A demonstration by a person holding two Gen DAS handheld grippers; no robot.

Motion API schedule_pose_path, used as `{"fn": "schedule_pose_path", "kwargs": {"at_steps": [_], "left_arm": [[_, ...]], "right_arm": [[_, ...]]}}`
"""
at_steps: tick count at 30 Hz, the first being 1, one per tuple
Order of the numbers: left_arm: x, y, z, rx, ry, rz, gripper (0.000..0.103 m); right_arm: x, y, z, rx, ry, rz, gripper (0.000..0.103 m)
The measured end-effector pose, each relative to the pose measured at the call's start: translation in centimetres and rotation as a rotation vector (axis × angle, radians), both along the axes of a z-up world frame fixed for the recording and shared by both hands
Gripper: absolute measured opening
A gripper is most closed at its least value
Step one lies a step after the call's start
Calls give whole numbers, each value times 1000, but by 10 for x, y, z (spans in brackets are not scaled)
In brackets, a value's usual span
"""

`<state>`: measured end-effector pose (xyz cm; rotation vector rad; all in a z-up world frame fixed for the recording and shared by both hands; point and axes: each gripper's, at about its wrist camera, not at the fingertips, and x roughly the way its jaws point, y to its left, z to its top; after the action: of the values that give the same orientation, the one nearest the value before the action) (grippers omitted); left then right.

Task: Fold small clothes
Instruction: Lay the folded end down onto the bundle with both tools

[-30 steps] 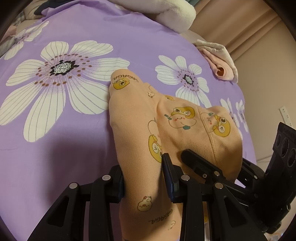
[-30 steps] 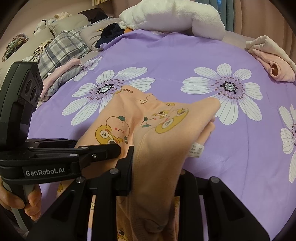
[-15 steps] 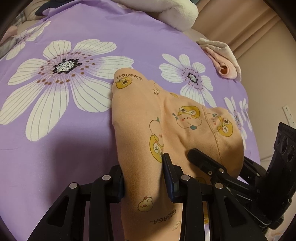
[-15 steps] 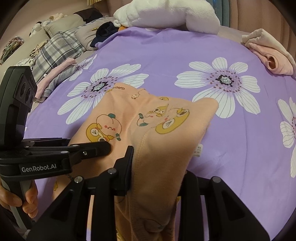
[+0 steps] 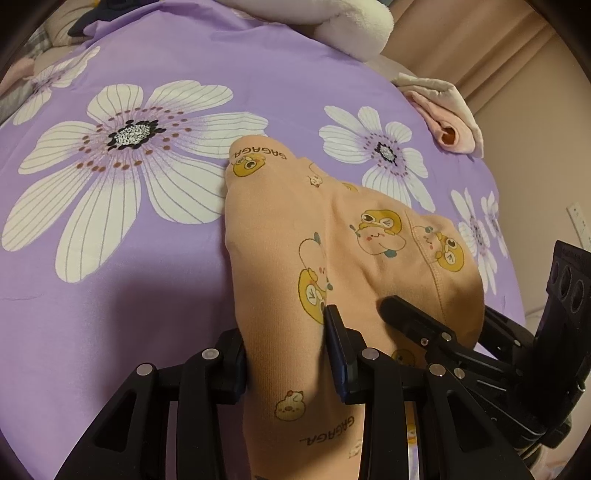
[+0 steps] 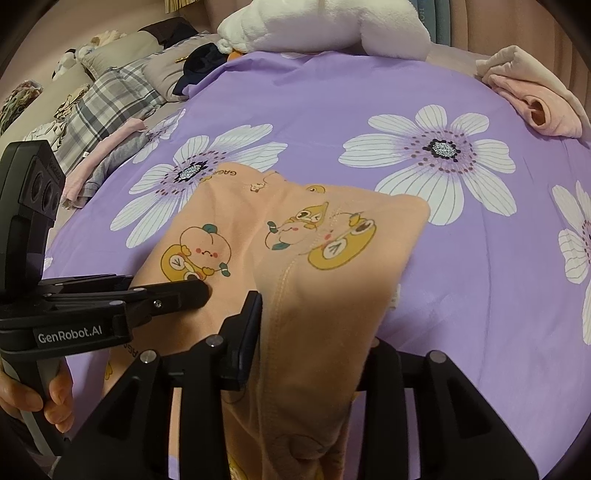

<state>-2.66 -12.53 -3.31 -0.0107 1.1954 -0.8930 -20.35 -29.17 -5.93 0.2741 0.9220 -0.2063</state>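
Observation:
A peach garment with cartoon prints lies on a purple flowered bedsheet, its near end lifted. My left gripper is shut on one bunched strip of it. In the right wrist view the garment runs up between the fingers of my right gripper and drapes over the right finger. Those jaws are opening, and the cloth still fills the gap and touches the pads. The left gripper's fingertip rests on the cloth just to the left, held by a hand.
A white plush blanket lies at the far edge of the bed. A folded pink garment sits at the far right corner. Pillows and loose clothes are piled beyond the sheet's left edge. A wall stands close on the right.
The folded top of the peach garment has sunk and spread flatter onto the sheet. The right gripper's fingers stand a little wider apart. The left gripper has kept its place.

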Motion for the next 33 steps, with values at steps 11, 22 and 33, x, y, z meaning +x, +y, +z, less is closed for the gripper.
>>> {"fn": "schedule_pose_path", "kwargs": {"at_steps": [11,22,33], "left_arm": [[-1,4,1,9,-16,2,34],[-4,9,3,16,-29,6,34],[-4,10,2,17,-32,8,34]], "right_arm": [[-6,-6,0,12,-2,-21,40],[-12,-11,0,16,-4,-31,41],[-16,-16,2,13,-5,-40,44]]}}
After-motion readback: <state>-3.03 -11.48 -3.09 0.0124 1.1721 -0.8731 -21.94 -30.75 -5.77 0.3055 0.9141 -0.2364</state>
